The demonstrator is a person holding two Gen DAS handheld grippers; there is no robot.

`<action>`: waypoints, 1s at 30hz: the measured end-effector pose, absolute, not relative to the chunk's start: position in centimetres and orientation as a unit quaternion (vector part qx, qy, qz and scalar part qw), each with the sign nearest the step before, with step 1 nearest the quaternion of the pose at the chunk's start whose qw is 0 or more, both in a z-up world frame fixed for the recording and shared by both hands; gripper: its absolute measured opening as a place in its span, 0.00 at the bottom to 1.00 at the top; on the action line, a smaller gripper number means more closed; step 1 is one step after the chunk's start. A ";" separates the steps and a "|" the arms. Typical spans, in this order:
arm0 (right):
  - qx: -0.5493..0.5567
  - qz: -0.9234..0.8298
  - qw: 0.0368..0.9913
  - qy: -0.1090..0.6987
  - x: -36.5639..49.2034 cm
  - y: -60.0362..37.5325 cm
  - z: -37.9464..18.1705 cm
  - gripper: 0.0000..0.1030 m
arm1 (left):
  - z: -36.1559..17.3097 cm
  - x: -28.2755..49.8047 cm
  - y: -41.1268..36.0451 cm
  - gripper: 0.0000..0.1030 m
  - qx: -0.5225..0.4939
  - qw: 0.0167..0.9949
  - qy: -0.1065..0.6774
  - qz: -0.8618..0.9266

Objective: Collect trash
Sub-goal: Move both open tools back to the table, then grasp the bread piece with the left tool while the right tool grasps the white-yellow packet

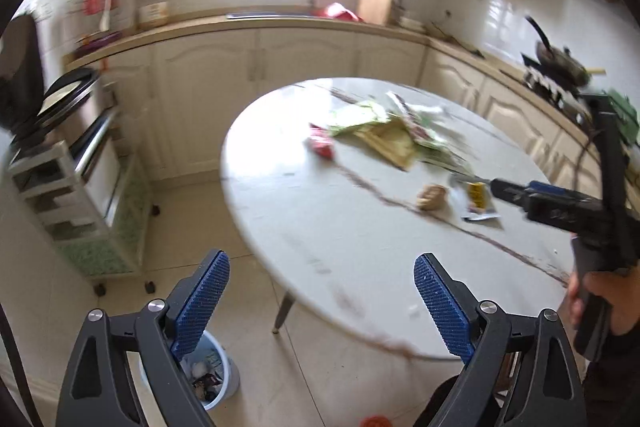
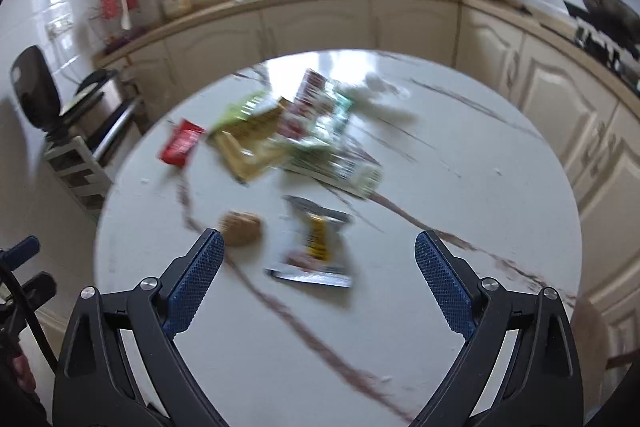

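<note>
A round white marble table (image 2: 480, 187) carries a pile of wrappers (image 2: 296, 131), a red packet (image 2: 180, 145), a brown crumpled ball (image 2: 242, 229) and a silver and yellow wrapper (image 2: 314, 247). My right gripper (image 2: 320, 283) is open and empty just above the silver wrapper and the ball. My left gripper (image 1: 322, 303) is open and empty, off the table's left edge, above a blue trash bin (image 1: 212, 375) on the floor. The right gripper also shows in the left wrist view (image 1: 520, 193) near the silver wrapper (image 1: 478, 201). The pile (image 1: 392, 139) lies beyond.
Cream kitchen cabinets (image 1: 256, 63) and a counter run behind and to the right of the table. A white trolley with an appliance (image 1: 76, 163) stands at the left. A stove with a pan (image 1: 560, 67) is at the right. The floor is tiled.
</note>
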State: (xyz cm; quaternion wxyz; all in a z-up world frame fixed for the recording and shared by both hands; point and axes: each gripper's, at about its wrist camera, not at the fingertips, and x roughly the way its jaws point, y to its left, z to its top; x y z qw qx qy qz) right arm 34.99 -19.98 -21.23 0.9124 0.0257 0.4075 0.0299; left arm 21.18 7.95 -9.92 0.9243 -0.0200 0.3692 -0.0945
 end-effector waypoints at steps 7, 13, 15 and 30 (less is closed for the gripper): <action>0.009 0.062 0.898 0.435 36.2 -20.8 -24.3 0.85 | -10.0 26.2 2.0 0.88 0.041 0.916 0.385 -0.102; -0.028 0.071 0.899 0.431 37.4 -19.9 -24.7 0.45 | -11.6 29.0 -1.6 0.88 0.055 0.907 0.408 -0.091; -0.040 0.082 0.900 0.425 37.3 -19.9 -24.7 0.27 | -12.1 29.8 -2.3 0.88 0.055 0.904 0.413 -0.092; 0.024 0.123 0.910 0.394 35.1 -25.0 -23.1 0.14 | -16.3 37.5 -7.4 0.59 0.077 0.895 0.427 -0.109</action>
